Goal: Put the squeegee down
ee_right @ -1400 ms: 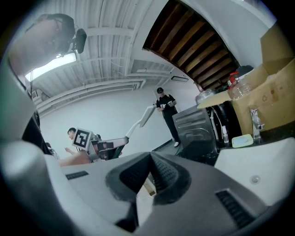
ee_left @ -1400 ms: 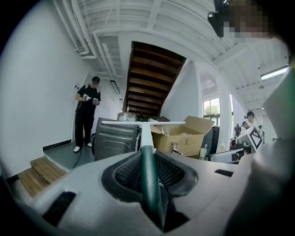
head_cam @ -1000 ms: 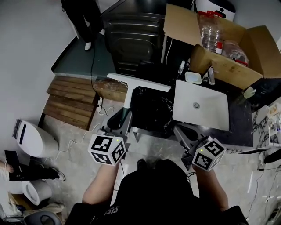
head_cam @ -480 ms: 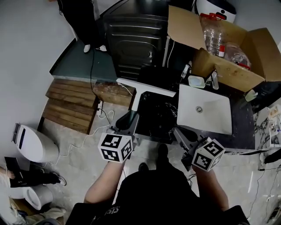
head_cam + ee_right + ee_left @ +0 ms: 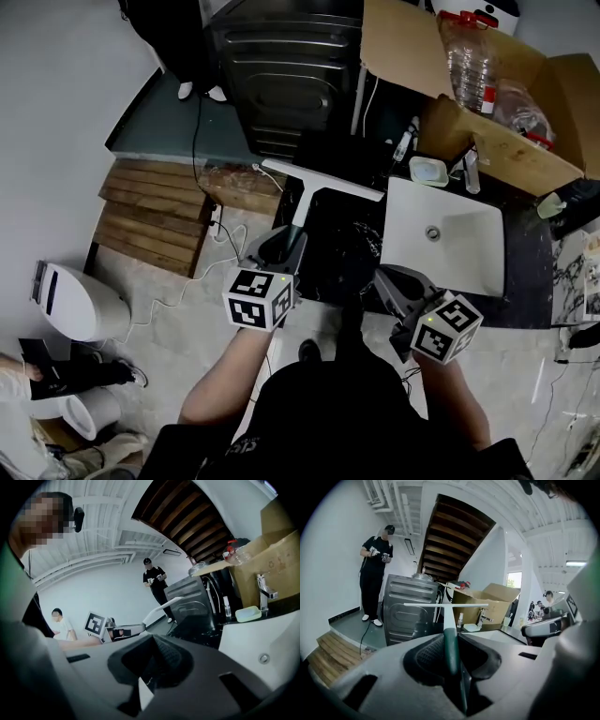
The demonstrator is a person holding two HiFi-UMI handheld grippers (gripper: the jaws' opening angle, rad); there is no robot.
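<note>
The squeegee [image 5: 323, 180] has a long white blade, a white stem and a dark green handle. My left gripper [image 5: 286, 246] is shut on that handle, and the blade hangs crosswise above the back left part of the black counter [image 5: 352, 258]. In the left gripper view the green handle [image 5: 450, 644] runs between the pads of the left gripper [image 5: 451, 645] and the blade [image 5: 446, 604] lies level ahead. My right gripper [image 5: 394, 283] hovers at the counter's front edge near the white sink [image 5: 450, 248]. The right gripper [image 5: 154, 660] has its jaws together with nothing between them.
A dark washing machine [image 5: 281, 66] stands behind the counter. An open cardboard box [image 5: 487, 131] holding plastic bottles sits at the back right. A soap dish [image 5: 428, 171] and a tap [image 5: 471, 172] stand by the sink. Wooden steps [image 5: 150, 220] and a white bin [image 5: 80, 302] lie left. A person [image 5: 178, 37] stands at the back.
Both grippers have moved forward towards the counter and sunk a little. The squeegee travelled with the left one, its blade now further right over the counter's back.
</note>
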